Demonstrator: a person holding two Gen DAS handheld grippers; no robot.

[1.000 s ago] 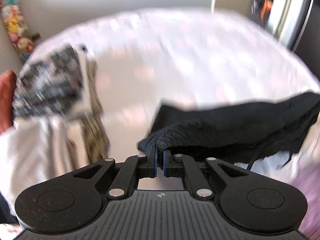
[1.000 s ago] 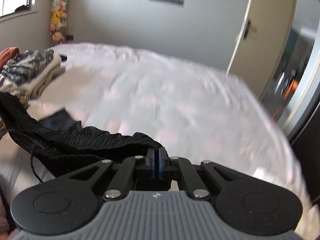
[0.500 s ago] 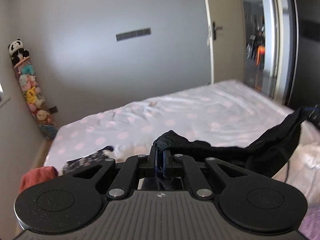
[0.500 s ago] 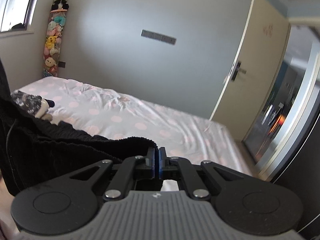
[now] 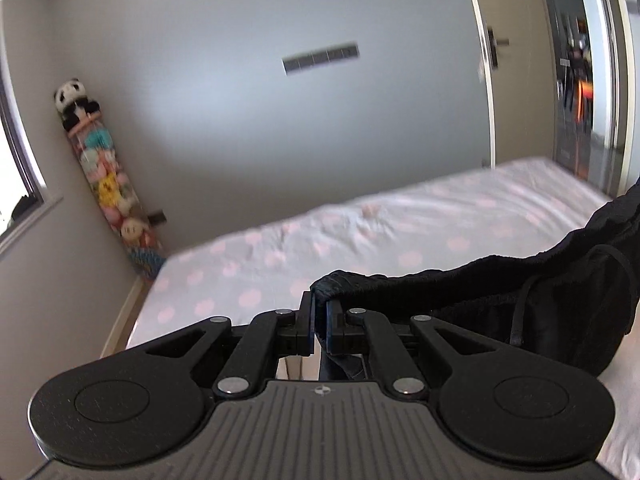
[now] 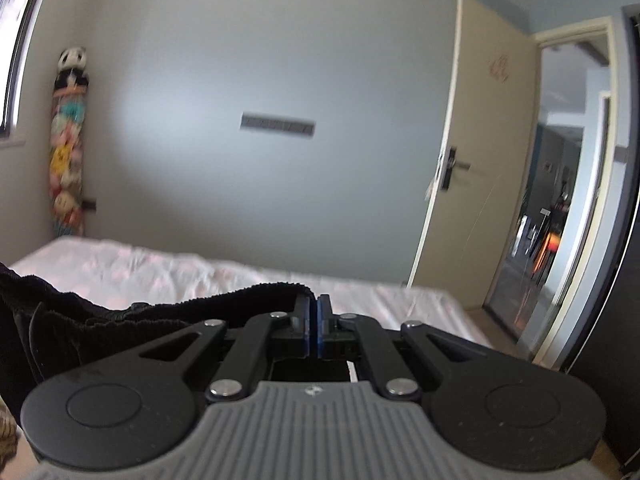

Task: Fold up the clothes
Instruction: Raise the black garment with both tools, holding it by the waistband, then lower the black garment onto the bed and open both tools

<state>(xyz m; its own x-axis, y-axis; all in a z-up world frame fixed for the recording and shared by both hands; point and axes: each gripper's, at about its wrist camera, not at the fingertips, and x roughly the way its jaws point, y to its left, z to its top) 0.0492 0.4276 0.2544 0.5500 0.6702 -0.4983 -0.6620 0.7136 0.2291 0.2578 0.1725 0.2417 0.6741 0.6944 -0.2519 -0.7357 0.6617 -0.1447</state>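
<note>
A black garment with a ribbed waistband and a drawstring hangs stretched between my two grippers, held up in the air above the bed. My left gripper is shut on one end of the waistband. My right gripper is shut on the other end of the same garment, which trails off to the left in the right wrist view. The lower part of the garment is hidden below both views.
A bed with a pink-dotted white sheet lies ahead and below. A hanging column of plush toys topped by a panda stands in the far left corner. An open cream door and doorway are at the right.
Both grippers have risen with the black garment, lifting it off the bed. The views tilted up from the sheet to the far wall. The pile of clothes at the left has left view.
</note>
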